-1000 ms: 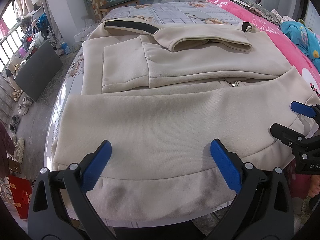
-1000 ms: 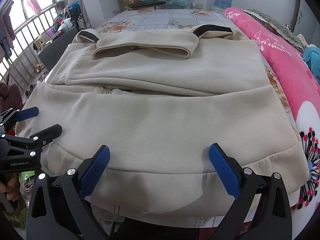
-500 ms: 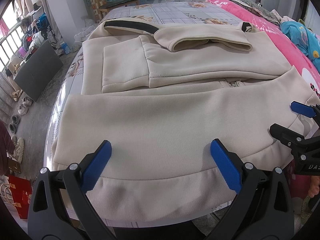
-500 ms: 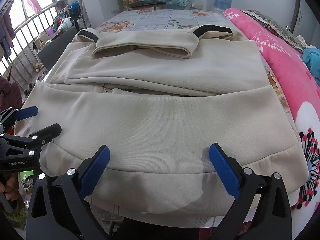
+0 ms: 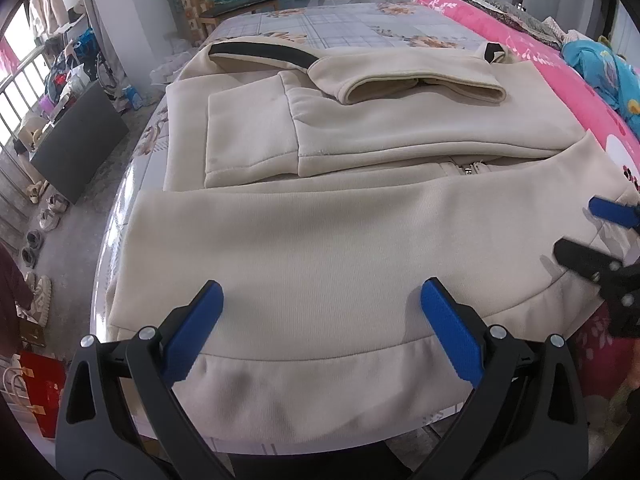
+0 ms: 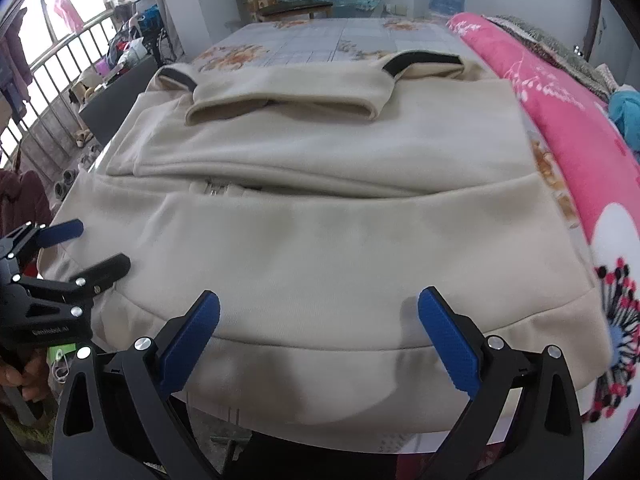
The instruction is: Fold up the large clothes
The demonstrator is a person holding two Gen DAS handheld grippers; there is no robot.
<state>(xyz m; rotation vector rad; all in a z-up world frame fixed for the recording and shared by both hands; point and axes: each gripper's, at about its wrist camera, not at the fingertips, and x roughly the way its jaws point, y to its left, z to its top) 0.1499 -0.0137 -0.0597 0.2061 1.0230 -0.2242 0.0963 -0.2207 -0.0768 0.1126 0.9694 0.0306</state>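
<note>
left gripper (image 5: 318, 334) is hovering with jaws spread, grasping nothing, over near hem | cream jacket (image 5: 340, 240) is lying folded on the bed (image 5: 360, 28), hem overhanging its edge | right gripper (image 6: 318, 338) is hovering released beside pink quilt (image 6: 568, 120)

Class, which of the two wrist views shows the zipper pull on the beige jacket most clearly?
The left wrist view: the zipper pull sits exposed and sharp at the folded flap's edge on the beige jacket. In the right wrist view it is smaller, blurrier and partly tucked under the fold.
</note>
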